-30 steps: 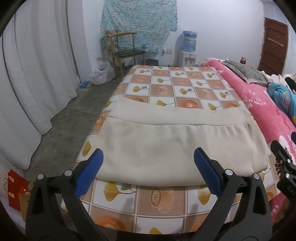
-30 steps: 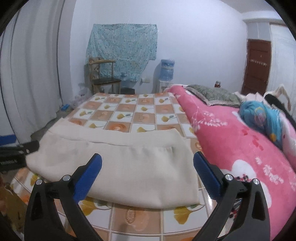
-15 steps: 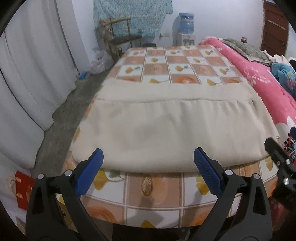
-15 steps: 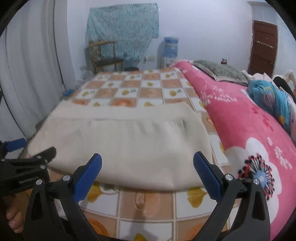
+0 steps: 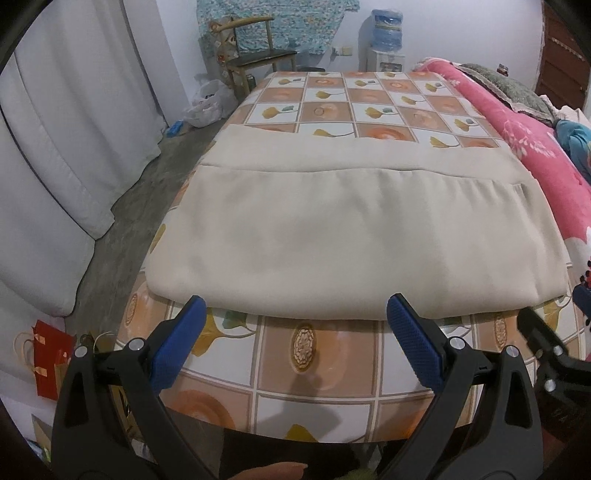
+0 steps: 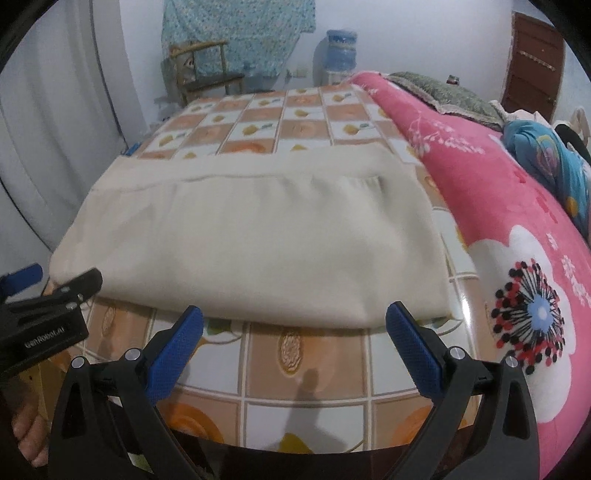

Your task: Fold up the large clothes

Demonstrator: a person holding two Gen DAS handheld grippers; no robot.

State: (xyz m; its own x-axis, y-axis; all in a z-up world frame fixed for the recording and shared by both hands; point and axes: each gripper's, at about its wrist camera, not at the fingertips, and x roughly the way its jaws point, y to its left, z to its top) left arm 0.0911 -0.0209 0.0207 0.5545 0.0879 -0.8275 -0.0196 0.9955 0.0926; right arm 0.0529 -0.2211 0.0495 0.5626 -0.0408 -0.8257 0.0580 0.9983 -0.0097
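Place: a bedroom in a home is shown
Bed: a pink flowered blanket (image 6: 517, 229) is spread at the right
Surface: a checked leaf-pattern cover (image 5: 369, 96) is laid alongside it
Window side: white curtains (image 5: 55, 147) are hung at the left
Far wall: a wooden chair (image 5: 255, 55) and a water dispenser (image 5: 386, 40) are placed below a hung cloth (image 6: 236, 33)
Exit: a brown door (image 6: 532, 62) is seen

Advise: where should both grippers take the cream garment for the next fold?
Probably the cream garment by its near folded edge, at the two corners, coming in low from the front. That edge faces both open grippers, left gripper and right gripper.
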